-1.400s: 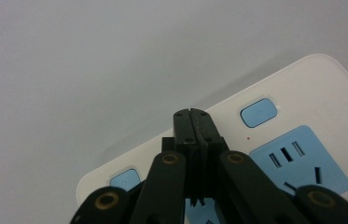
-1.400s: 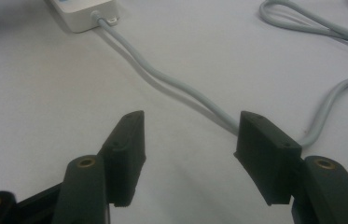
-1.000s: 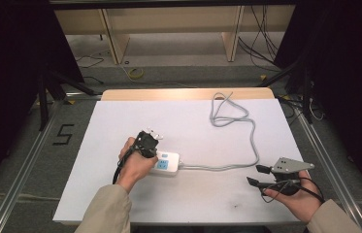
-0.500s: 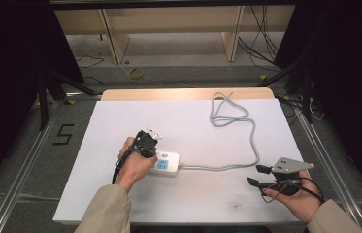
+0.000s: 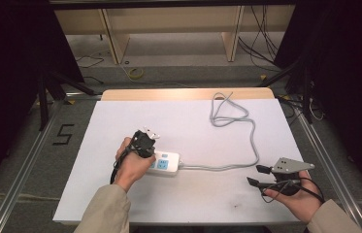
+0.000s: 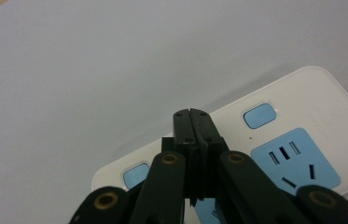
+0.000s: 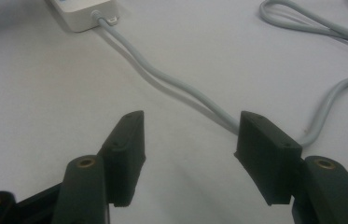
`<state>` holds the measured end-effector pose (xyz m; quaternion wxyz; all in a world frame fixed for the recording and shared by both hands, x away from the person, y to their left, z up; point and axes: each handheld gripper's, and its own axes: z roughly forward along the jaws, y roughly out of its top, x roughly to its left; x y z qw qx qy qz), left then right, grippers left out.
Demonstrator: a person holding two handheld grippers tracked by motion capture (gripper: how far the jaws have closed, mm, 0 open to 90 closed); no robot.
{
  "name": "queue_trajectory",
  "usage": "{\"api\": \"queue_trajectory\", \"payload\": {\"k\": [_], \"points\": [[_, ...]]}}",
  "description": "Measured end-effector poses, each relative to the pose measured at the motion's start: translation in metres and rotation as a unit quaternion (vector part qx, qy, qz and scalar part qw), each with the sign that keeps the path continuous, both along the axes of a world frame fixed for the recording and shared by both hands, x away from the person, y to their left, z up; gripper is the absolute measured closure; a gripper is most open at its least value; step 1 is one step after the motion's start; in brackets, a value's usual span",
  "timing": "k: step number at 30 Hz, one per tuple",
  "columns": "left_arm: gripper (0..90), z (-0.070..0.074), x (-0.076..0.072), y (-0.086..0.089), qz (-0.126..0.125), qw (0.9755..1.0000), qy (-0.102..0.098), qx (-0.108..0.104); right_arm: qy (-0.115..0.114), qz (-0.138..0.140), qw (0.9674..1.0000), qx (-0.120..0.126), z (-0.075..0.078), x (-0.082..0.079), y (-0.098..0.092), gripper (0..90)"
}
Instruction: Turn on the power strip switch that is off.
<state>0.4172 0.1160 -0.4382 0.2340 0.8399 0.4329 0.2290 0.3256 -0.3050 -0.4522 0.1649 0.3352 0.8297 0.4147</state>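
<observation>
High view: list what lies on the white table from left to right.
Left tongs → white power strip → grey cable → right tongs.

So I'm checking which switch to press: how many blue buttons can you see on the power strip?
2. One button sits above the blue socket; the other button is beside the shut left gripper, partly behind its jaws. More may be hidden under the gripper.

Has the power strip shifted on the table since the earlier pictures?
No. The power strip lies at the same spot on the white table, under the shut left claw.
</observation>
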Motion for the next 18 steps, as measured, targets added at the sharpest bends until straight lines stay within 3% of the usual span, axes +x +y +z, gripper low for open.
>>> {"api": "queue_trajectory", "payload": {"k": [18], "points": [[89.7, 0.0055, -0.0093, 0.0065, -0.003, 0.9999, -0.008, -0.014, 0.0, -0.001, 1.0, 0.0, 0.0001, -0.0003, -0.0011, 42.2]]}}
